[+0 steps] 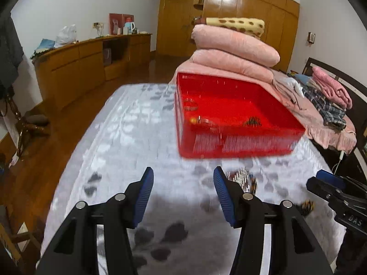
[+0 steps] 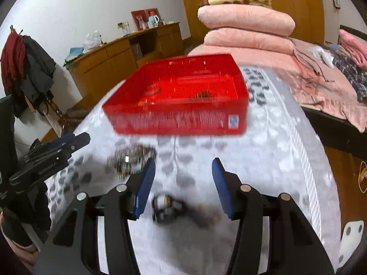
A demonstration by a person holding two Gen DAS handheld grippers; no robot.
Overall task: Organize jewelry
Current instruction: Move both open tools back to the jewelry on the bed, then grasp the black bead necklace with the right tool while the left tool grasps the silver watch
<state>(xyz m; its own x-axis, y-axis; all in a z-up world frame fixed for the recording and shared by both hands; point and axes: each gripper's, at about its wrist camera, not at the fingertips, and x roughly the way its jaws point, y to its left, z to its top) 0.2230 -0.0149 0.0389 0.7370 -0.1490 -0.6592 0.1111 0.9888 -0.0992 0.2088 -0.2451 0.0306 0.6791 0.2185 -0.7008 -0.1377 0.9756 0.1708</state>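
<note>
Jewelry [image 2: 169, 206] below open right gripper [image 2: 183, 183], red box [image 2: 179, 105] beyond

white raised letters "das" stand on the black body of the right gripper [image 1: 330, 183]; the small blue-and-white sticker [image 2: 233, 122] on the translucent red plastic box [image 2: 179, 114] is unreadable.

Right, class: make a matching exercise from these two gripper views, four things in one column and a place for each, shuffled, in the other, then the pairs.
Things:
1. red box
2. dark jewelry piece
3. spotted yellow blanket
4. kettle

Places:
A. on the wooden sideboard
B. on top of the pink quilts
C. on the patterned cloth
D. between the right gripper fingers

Pairs: 1-C, 2-D, 3-B, 4-A
</note>
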